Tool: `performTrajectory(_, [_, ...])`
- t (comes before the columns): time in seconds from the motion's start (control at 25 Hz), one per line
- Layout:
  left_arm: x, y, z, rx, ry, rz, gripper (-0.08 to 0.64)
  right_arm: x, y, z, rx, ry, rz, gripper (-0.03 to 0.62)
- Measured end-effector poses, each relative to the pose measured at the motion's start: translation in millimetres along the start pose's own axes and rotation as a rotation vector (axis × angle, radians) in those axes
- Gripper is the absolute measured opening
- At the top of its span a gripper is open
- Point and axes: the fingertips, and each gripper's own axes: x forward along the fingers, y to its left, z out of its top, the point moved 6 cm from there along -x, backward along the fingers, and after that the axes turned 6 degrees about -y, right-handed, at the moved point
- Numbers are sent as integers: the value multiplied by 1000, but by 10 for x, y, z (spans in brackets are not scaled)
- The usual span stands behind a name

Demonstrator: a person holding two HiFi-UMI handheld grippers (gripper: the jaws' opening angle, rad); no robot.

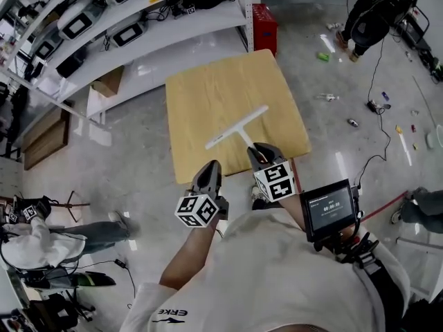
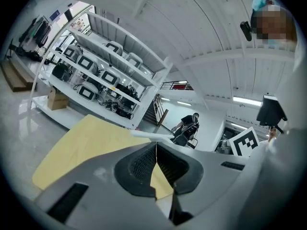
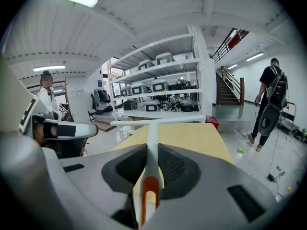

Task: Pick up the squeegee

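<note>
A white T-shaped squeegee (image 1: 235, 126) lies across the near half of the light wooden table (image 1: 208, 81), its blade slanting from lower left to upper right. My right gripper (image 1: 257, 151) is shut on the near end of its handle. In the right gripper view the white handle (image 3: 152, 138), orange at its near end, runs between the jaws to the crossbar blade (image 3: 163, 121). I cannot tell whether the blade rests on the table. My left gripper (image 1: 210, 169) hangs at the table's front edge, left of the right one, shut and empty (image 2: 156, 150); the blade (image 2: 151, 136) shows just beyond it.
White shelving (image 1: 138, 19) with devices runs along the back left, with a red crate (image 1: 264, 23) at its end and a cardboard box (image 1: 107, 81) below. A person (image 1: 377, 9) stands at the far right among cables and floor litter. Another person (image 1: 41, 237) is at the lower left.
</note>
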Motion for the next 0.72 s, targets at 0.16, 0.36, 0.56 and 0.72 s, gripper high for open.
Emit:
performTrajectory(0.16, [-521, -148, -29, -6, -12, -3, 5, -473, 365, -43, -1, -19, -9, 78])
performTrajectory(0.36, [-911, -272, -136, -12, -25, 1, 5, -826, 619, -145, 2, -36, -9, 78])
performTrajectory(0.56, [-999, -350, -251, -11, -31, -1, 5, -977, 664, -272, 15, -45, -3, 78])
performTrajectory(0.72, [-1408, -501, -363, -11, -31, -11, 5, -1362, 929, -431, 29, -55, -16, 78])
